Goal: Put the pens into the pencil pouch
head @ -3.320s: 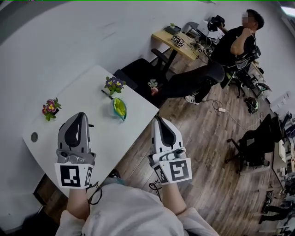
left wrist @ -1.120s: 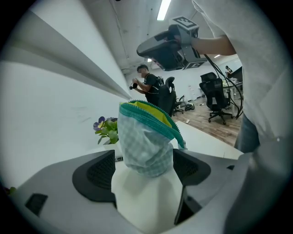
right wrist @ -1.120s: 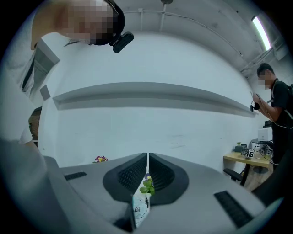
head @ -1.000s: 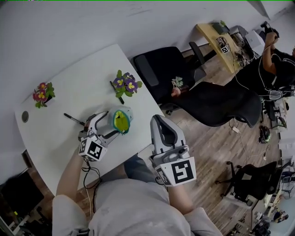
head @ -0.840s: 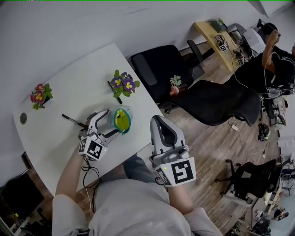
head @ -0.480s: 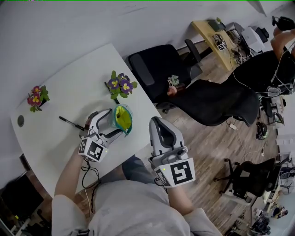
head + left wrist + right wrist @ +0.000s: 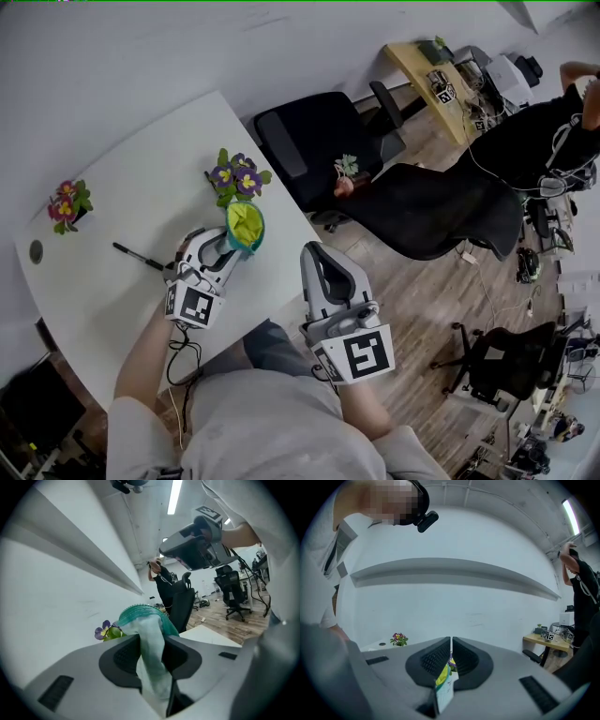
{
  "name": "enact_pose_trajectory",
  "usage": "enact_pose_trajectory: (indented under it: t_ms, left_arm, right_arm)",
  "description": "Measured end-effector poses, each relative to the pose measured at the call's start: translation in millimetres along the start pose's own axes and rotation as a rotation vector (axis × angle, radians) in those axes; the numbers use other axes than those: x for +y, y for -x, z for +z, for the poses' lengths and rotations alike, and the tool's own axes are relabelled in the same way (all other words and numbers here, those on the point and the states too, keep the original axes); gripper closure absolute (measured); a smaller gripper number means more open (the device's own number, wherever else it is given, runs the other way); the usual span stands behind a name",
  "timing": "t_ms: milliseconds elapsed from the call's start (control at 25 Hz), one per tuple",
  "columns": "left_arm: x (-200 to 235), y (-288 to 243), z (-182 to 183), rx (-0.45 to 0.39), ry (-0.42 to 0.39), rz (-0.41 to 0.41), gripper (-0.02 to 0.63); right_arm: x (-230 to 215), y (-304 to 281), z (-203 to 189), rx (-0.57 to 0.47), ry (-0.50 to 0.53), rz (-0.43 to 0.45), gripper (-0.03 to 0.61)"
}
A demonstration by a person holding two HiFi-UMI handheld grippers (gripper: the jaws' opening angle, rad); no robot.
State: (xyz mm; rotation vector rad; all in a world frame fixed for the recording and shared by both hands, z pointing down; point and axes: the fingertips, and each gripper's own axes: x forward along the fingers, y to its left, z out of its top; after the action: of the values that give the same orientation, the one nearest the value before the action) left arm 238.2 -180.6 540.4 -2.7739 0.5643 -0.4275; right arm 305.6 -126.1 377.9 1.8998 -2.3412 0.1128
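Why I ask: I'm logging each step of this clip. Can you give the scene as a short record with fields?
left gripper: jaws have just been closing; now pinching the fabric of the pencil pouch
pencil pouch: teal, yellow-green inside, mouth open, beside the purple flowers
pen: black, lying on the white table, left of the left gripper, outside the pouch
right gripper: shut, empty, beyond the table's edge
pink flowers: near the table's left end

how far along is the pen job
Nothing looks done: the pen lies on the table, outside the pouch. In hand: the left tongs have just closed on the pouch's fabric. The right tongs pinch a printed slip. Left: get the pen in.
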Motion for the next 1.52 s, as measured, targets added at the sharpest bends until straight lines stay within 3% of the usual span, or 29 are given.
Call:
enact_pose_trajectory:
  t_ms: [120, 320, 640, 800, 880, 1040, 1280, 1520]
  left_arm:
    - [6.6, 3.3, 9.2, -0.039, 0.061, 0.04, 0.476]
    - [15.0, 17.7, 30.1, -0.106, 0.079, 0.094, 0.476]
    - [33.5, 63.9, 61.1, -0.138, 0.115, 0.239, 0.476]
    - [44.6, 96.1, 73.3, -0.174, 0.224, 0.362, 0.48]
    - [49.6, 113.4, 78.7, -0.188, 0.258, 0.425, 0.483]
    - [56.0, 149.3, 84.6, -0.168, 0.246, 0.525, 0.491]
    - [62.5, 207.4, 90.4, -0.152, 0.235, 0.666, 0.497]
    - [69.5, 263.6, 91.3, -0.15, 0.232, 0.778, 0.508]
  right_arm:
    - [-3.8, 0.0, -0.2, -0.001, -0.001, -0.001, 0.546]
    - [-6.1, -6.0, 0.1, -0.008, -0.004, 0.019, 0.546]
    - [6.3, -30.5, 5.8, -0.031, -0.011, 0.125, 0.546]
    - [23.8, -45.8, 5.5, -0.021, -0.023, 0.226, 0.546]
    - [42.2, -51.2, 5.1, -0.031, -0.027, 0.335, 0.546]
    - [85.8, -54.0, 7.8, -0.09, 0.004, 0.571, 0.546]
    - [125.3, -68.1, -4.4, -0.06, -0.012, 0.665, 0.546]
    - [169.8, -77.2, -20.1, 0.015, 0.067, 0.683, 0.546]
